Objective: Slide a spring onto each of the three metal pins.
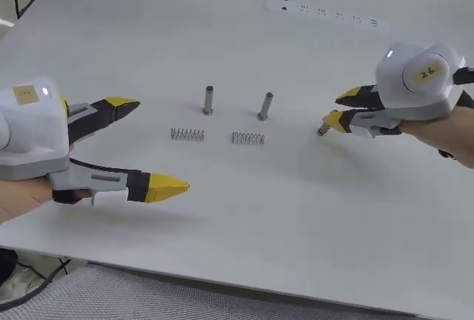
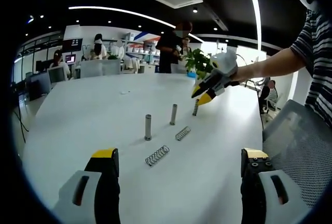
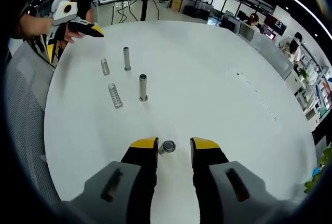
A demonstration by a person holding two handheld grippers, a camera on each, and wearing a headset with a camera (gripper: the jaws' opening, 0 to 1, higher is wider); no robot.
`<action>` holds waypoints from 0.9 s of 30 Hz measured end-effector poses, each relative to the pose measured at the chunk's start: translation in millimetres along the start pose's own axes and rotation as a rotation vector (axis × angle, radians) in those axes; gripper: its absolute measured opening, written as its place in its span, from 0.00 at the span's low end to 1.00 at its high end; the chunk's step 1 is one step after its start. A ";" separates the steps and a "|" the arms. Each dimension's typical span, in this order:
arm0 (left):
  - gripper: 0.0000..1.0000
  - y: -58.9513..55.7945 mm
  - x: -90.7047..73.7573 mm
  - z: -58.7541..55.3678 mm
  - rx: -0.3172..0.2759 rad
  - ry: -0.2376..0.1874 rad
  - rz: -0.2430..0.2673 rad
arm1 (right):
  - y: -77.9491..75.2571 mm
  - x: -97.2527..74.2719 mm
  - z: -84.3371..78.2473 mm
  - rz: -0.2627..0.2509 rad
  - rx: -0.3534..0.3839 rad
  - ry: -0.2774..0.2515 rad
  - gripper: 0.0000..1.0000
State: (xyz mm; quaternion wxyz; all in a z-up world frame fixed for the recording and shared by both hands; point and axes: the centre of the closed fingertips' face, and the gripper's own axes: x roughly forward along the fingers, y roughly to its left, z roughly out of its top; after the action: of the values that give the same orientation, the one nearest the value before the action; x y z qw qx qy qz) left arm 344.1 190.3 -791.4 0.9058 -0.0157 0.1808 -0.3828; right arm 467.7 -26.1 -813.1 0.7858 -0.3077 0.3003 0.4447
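Observation:
Two bare metal pins [image 1: 209,101] [image 1: 265,106] stand upright mid-table, each with a loose spring [image 1: 187,135] [image 1: 248,138] lying in front of it. A third pin [image 1: 324,129] at the right has a spring coiled round it. My right gripper [image 1: 339,110] is open, its yellow tips either side of that pin's top [image 3: 166,147], with a gap showing. My left gripper [image 1: 144,144] is wide open with nothing in it, to the left of the springs. From the left gripper view the pins [image 2: 148,127] [image 2: 173,114] and springs [image 2: 157,155] [image 2: 182,133] lie ahead.
A white power strip [image 1: 326,10] lies at the far side of the white table [image 1: 244,231]. The table's near edge runs along the bottom, with a grey chair back [image 2: 303,146] beside it. People and desks stand in the office beyond.

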 end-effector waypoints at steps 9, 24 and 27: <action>0.97 0.4 0.6 1.4 0.002 0.003 0.001 | 2.3 -6.9 -3.9 -0.010 0.094 -0.048 0.33; 0.97 -4.8 3.6 3.6 0.008 0.005 -0.007 | 17.1 -24.3 -10.4 -0.006 0.212 -0.139 0.43; 0.97 -4.7 3.4 4.3 0.009 0.002 -0.007 | 23.0 -27.4 -14.2 -0.002 0.204 -0.139 0.44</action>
State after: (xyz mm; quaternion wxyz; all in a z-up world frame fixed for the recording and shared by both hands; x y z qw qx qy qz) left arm 344.5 184.2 -787.6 0.9044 -0.0118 0.1800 -0.3867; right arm 432.8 -41.3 -806.6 0.8322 -0.1949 0.2886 0.4314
